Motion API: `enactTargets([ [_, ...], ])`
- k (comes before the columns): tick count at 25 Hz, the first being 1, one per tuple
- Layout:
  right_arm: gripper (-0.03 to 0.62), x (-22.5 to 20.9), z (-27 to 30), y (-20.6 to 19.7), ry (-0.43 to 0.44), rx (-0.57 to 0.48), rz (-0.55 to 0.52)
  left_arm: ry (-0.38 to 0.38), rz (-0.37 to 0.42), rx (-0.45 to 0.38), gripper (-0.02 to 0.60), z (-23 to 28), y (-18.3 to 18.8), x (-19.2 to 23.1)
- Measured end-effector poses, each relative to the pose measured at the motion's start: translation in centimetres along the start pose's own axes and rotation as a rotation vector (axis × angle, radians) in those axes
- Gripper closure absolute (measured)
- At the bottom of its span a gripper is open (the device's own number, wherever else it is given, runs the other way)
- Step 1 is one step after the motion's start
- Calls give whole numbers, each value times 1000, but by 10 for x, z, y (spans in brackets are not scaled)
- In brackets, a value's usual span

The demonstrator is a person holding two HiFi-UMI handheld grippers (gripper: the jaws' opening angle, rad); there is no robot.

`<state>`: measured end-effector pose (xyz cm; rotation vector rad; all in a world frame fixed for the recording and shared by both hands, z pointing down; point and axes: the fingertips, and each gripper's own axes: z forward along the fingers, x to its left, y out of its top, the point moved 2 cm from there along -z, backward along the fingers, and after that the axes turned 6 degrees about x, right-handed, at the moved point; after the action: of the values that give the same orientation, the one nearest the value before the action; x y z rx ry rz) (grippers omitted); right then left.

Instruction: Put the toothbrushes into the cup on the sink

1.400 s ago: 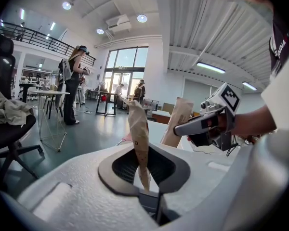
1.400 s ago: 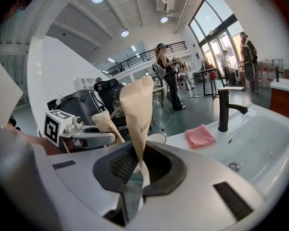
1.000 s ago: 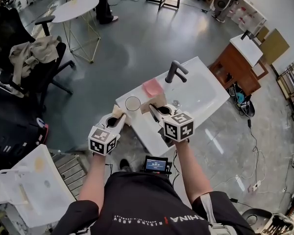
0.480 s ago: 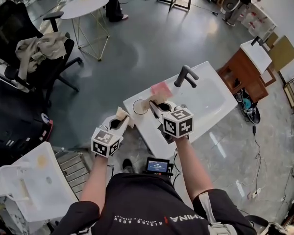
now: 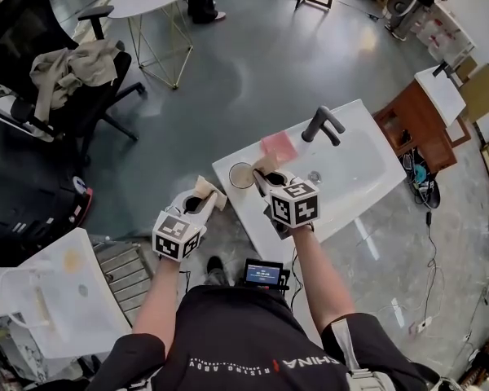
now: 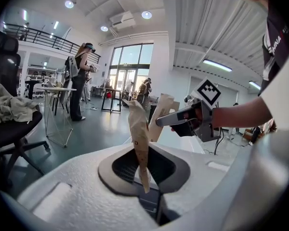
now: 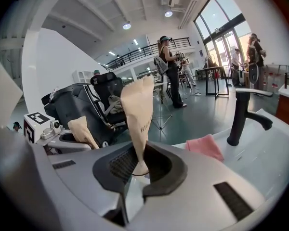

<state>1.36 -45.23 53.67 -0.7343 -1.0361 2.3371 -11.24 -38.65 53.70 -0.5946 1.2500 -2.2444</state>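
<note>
**Item 1: left toothbrush** (image 6: 138, 137). It is in a tan paper sleeve and stands upright between the fingers of the left gripper (image 6: 144, 174). The fingers are nearly closed and pinch the sleeve's lower end. In the head view it sits near the cup (image 5: 242, 175), on the side away from the faucet (image 5: 322, 125) and off the edge of the sink (image 5: 360, 168).

**Item 2: right toothbrush** (image 7: 138, 113). It has the same paper sleeve and is clamped low down by the right gripper (image 7: 137, 170), whose fingers are narrowly parted around it. Its free end is just beside the cup, between the cup and the pink cloth (image 5: 279, 147).

**Item 3: cup.** Clear, upright and apparently empty, it stands on the sink surface.

**Handling (judged).**
- Each brush is light, with a stiff handle inside its sleeve.
- The paper is thin, creases easily and may slide along the handle.
- A firm pinch near one end, as held now, leaves the long free end to lead into the cup.
- The cup is light and could tip if its rim is knocked.

**Writing.**
- The right sleeve carries dark print beginning "HIG"; the rest is out of sight.
- The left sleeve shows a few small dark letters, too small to read.
- The person's black shirt bears white lettering ending "HINA".
- Both grippers carry cubes with black-and-white square markers and no words.
</note>
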Motion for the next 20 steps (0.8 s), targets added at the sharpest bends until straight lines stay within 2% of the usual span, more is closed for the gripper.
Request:
enactTargets([
  [14,542,-3,20,-16,-14,58,5,13,-20,12,543,1,-5,6],
  [20,506,1,15,-18,-9,59,13,13,-21,6,543,-4,-4,2],
])
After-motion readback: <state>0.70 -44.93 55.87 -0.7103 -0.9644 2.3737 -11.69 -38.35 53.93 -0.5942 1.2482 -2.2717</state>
